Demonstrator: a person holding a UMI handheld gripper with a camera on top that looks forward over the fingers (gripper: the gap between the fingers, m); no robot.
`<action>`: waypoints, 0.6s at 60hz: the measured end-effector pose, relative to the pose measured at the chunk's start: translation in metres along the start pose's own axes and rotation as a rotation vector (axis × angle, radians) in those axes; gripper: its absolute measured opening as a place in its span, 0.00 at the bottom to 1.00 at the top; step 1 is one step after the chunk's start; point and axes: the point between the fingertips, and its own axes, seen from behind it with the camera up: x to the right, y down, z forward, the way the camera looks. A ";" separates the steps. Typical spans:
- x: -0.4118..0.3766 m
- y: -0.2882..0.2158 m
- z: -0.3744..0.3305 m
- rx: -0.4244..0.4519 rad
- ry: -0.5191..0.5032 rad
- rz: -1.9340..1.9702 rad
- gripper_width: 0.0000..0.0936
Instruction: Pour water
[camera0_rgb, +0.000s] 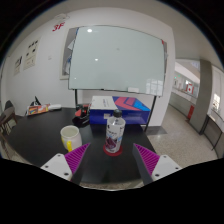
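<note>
Bottle (115, 137) between the spread tool (112, 160) fingers on a dark table (40, 140), whiteboard (118, 60) beyond, possibly a meeting room.

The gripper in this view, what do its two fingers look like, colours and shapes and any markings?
The gripper has two pale grey fingers that widen toward the camera. Each carries a magenta pad on its inner face, roughly triangular, with a fine grid-like texture. No cables, printed markings, or sleeve are visible.

A red sign (58, 27) on the wall beside the whiteboard (117, 60) bore characters too small to read. The bottle (114, 136) label and wall posters (28, 55) were likewise illegible.
</note>
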 end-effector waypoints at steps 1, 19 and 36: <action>-0.003 0.000 -0.012 0.000 0.006 -0.001 0.90; -0.042 0.022 -0.152 -0.010 0.060 0.026 0.90; -0.060 0.032 -0.201 -0.014 0.058 0.012 0.90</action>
